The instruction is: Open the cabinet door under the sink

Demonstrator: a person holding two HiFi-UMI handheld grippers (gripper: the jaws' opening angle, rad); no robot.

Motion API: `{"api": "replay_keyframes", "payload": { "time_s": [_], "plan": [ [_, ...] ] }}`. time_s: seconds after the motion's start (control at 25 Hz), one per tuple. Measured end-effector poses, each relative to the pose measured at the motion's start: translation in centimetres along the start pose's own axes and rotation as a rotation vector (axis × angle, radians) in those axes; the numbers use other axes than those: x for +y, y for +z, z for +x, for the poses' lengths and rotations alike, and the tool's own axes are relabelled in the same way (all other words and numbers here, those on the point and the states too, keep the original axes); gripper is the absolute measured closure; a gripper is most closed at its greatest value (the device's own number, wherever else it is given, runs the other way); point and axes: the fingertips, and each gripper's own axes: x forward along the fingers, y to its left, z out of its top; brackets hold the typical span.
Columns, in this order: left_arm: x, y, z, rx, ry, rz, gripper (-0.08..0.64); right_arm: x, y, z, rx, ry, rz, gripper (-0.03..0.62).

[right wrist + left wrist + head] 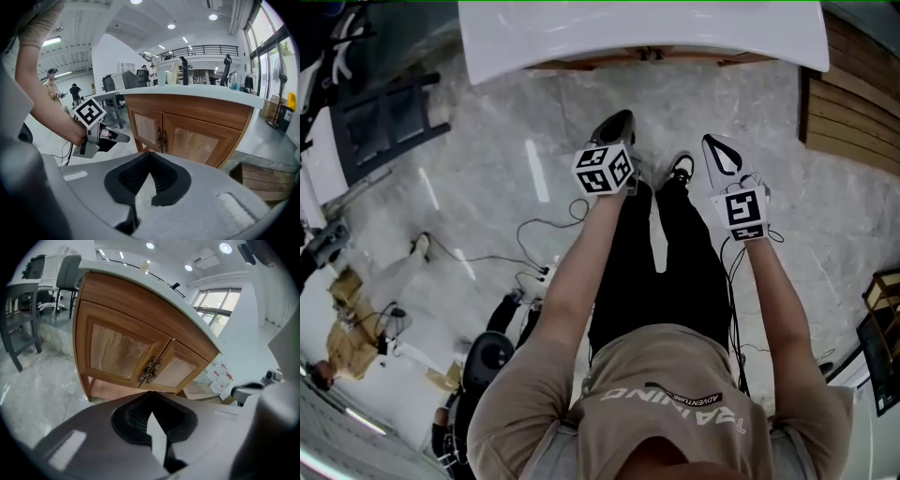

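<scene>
Head view: left gripper (619,122) and right gripper (719,150) both held out over the floor (487,141), short of the white surface (647,33). Left gripper view: fingers pinched shut on nothing, cabinet doors (117,350) ahead, twin handles (150,371) well apart from the tips. Right gripper view: same deal, closed and empty. My worry: those handles sit side by side, so a sloppy grab catches both.

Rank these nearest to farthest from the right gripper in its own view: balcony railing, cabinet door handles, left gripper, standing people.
1. left gripper, close at left.
2. cabinet door handles, straight ahead.
3. standing people, far left background.
4. balcony railing, upper centre, rearmost.
</scene>
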Motion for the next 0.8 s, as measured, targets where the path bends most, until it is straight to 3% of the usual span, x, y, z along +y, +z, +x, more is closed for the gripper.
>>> {"api": "replay_keyframes", "payload": {
  "time_s": [0.24, 0.48, 0.76, 0.8],
  "plan": [
    [1.7, -0.1, 2.8, -0.077, 0.001, -0.179, 0.541, 0.4, -0.5, 2.5, -0.015, 0.029, 0.005, 0.591],
    [2.6, 0.9, 4.3, -0.231, -0.109, -0.430, 0.541, -1.1, -0.6, 4.3, -0.033, 0.006, 0.038, 0.591],
    [3.1, 0.9, 6.5, -0.374, -0.277, -0.888, 0.543, -3.4, -1.2, 6.2, -0.035, -0.017, 0.057, 0.591],
    [3.1, 0.9, 6.7, -0.387, -0.293, -0.922, 0.545, -3.4, -1.3, 6.3, -0.034, -0.015, 0.054, 0.591]
  ]
}}
